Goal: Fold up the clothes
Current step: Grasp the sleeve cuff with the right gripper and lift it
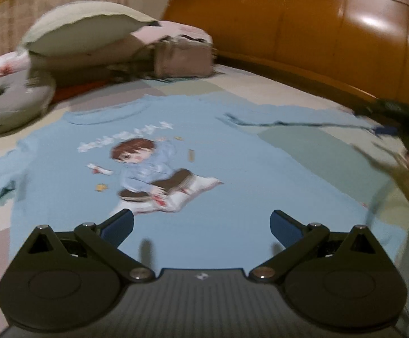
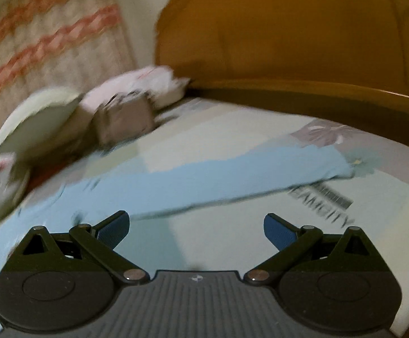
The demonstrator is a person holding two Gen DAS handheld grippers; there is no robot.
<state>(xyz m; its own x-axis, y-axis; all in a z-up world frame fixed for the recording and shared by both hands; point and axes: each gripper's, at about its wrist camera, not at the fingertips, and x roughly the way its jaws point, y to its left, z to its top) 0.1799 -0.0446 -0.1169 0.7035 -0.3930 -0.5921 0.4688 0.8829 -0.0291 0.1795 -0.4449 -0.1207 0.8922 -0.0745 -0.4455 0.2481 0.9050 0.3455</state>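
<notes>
Both tongs are seen with their jaws spread wide and nothing held between them. Left tongs (image 1: pixel 201 224) are held low over the lower front of a light blue long-sleeved shirt (image 1: pixel 227 186), whose hem area lies just under the blue pads (image 1: pixel 284 229). The shirt is laid flat, front up, on a bed (image 1: pixel 303 95) covered with a pale patchwork sheet; a cartoon child print (image 1: pixel 159 174) is shown on its chest, with white lettering above it. One sleeve (image 2: pixel 232 177) is stretched out sideways across the sheet, and in the right wrist view it is seen running from the shirt body toward a leaf-patterned patch. Right tongs (image 2: pixel 196 226) are held above the sheet just beside that sleeve, apart from it; dark printed lettering (image 2: pixel 325 200) on the sheet is seen near the right pad. A stack of pillows and folded bedding (image 1: pixel 114 48) is piled at the far left of the bed, against a curtain with orange bands (image 2: pixel 43 36). A glossy wooden headboard (image 1: pixel 331 28) is seen behind. Both views are blurred.
</notes>
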